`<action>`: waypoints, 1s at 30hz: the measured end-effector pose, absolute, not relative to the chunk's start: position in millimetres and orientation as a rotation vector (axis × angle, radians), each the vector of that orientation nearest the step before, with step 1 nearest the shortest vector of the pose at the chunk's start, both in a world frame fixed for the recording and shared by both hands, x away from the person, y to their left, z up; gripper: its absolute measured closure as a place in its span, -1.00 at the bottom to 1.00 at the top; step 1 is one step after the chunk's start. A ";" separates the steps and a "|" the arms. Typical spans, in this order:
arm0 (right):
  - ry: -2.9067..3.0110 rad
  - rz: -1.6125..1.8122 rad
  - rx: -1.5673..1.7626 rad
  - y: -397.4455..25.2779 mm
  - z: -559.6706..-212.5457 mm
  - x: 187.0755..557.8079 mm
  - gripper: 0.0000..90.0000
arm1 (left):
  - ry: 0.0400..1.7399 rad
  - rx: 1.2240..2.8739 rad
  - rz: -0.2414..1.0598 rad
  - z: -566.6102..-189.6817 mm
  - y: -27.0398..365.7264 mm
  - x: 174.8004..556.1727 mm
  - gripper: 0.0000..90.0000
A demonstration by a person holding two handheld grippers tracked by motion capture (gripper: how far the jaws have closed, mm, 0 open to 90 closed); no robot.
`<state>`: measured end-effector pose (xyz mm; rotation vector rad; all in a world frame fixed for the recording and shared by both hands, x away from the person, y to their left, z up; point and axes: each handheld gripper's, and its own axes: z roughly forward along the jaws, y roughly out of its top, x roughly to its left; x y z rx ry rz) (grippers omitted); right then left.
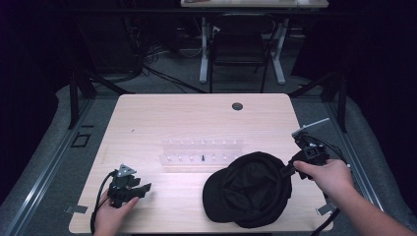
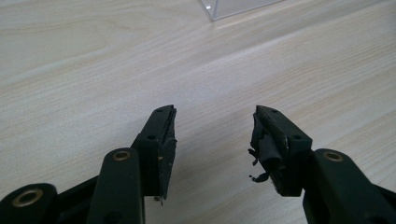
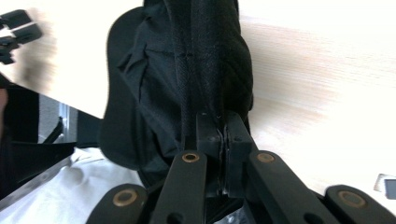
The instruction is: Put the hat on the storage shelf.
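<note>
A black cap (image 1: 251, 189) lies upside down on the wooden table (image 1: 196, 113), its inside facing up. My right gripper (image 1: 289, 169) is shut on the cap's rim at its right side. In the right gripper view the jaws pinch the cap (image 3: 187, 79) fabric edge, with the right gripper (image 3: 223, 128) closed tight on it. My left gripper (image 1: 142, 189) rests low over the table at the front left, open. In the left gripper view the left gripper (image 2: 214, 126) holds nothing, and bare wood shows between its worn pads (image 2: 264, 144).
A clear plastic rack (image 1: 201, 151) with small pegs stands at the table's middle, just behind the cap. A round grommet hole (image 1: 237, 106) is at the back. A chair (image 1: 241, 49) and desk legs stand beyond the table. The rack's corner (image 2: 233, 9) shows ahead of my left gripper.
</note>
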<state>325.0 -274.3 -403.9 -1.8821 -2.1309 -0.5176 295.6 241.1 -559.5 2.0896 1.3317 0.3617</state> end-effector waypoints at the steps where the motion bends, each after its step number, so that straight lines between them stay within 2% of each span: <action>1: -2.131 -0.518 -1.882 -274.3 -403.9 325.0 0.96 | 1.332 2.090 0.362 -559.5 241.1 295.6 0.10; 16: -1.930 -0.740 -1.729 -263.3 -382.1 320.0 0.96 | 1.330 2.088 0.368 -559.1 240.1 295.3 0.09; 30: -1.830 -0.907 -1.609 -267.5 -384.6 319.0 0.96 | 1.331 2.086 0.379 -558.9 240.1 295.3 0.08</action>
